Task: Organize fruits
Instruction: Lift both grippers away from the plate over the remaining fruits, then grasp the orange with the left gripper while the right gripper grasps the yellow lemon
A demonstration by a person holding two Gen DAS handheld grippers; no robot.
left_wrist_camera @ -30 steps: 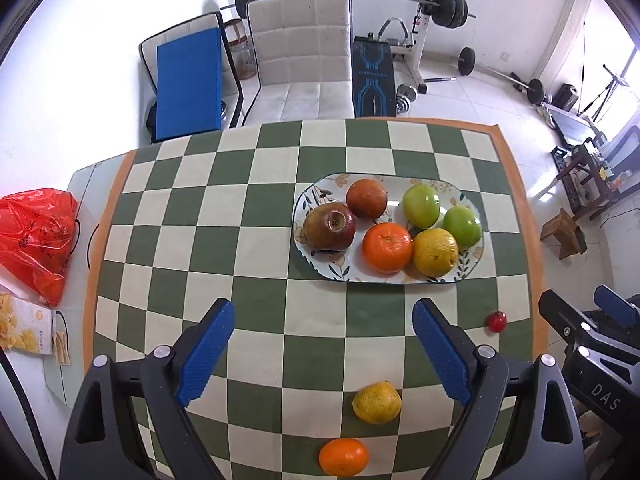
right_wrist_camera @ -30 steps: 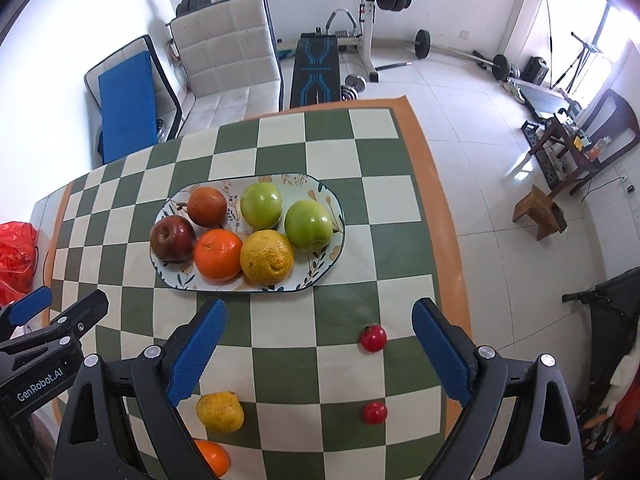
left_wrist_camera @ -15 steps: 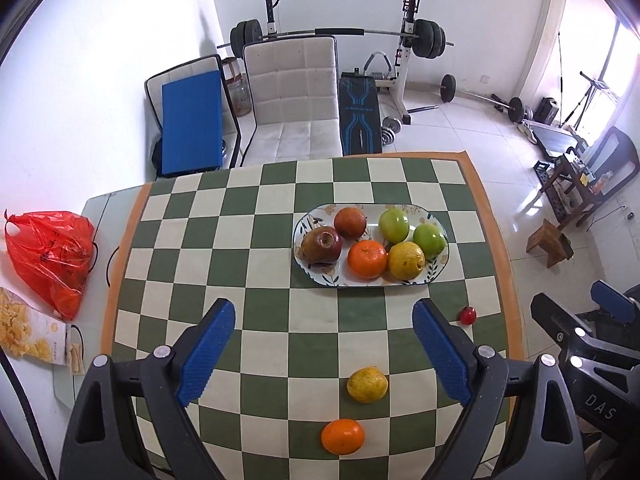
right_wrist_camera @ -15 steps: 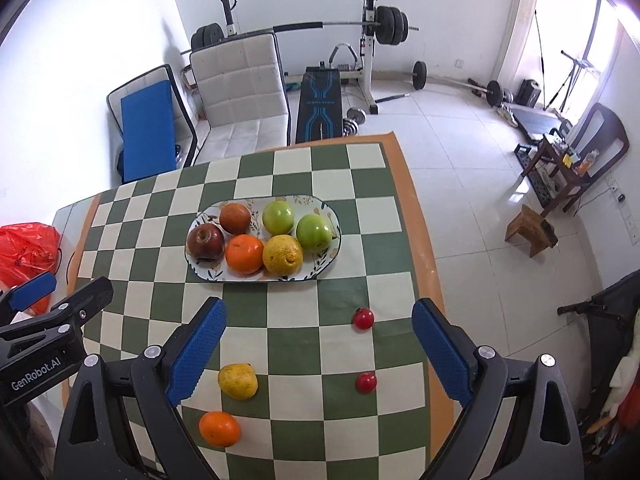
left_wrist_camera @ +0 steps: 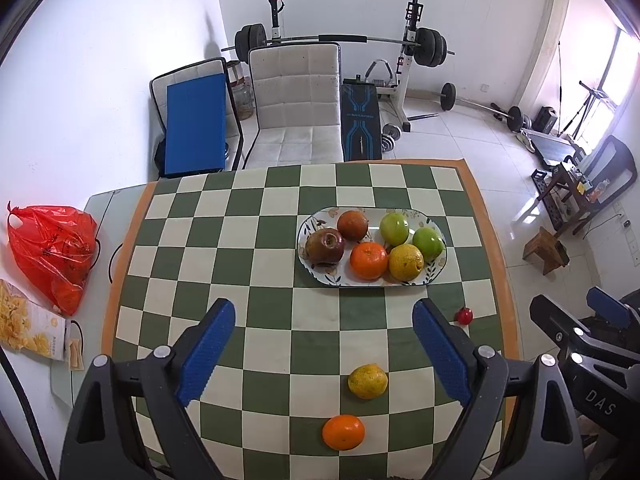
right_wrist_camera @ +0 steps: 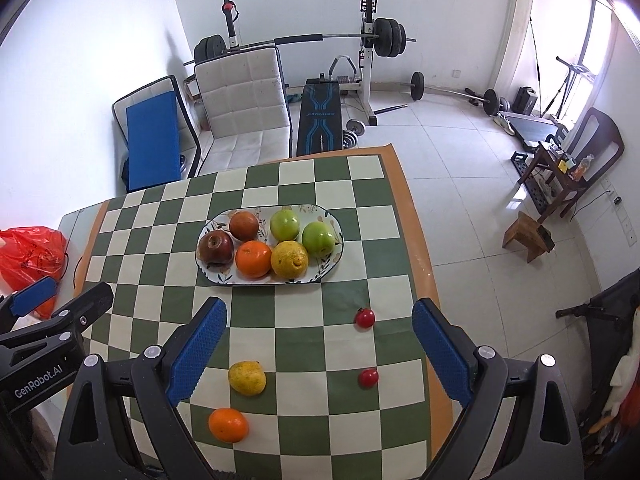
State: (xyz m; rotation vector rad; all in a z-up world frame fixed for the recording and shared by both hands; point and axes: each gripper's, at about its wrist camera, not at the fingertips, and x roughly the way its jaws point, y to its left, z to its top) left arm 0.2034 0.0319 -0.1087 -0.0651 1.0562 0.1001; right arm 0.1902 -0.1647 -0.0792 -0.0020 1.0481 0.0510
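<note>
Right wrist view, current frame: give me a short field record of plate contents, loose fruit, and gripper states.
plate: oval, patterned, on the checkered tablecloth
on plate: red apple, dark orange, orange, yellow citrus, two green apples
loose on cloth: yellow citrus, orange, two small red fruits
left gripper: open, holding nothing
right gripper: open, holding nothing
task status: four fruits not yet on the plate

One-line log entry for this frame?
left gripper: open, empty | right gripper: open, empty | plate: six fruits | loose: yellow citrus, orange, two tomatoes
</note>
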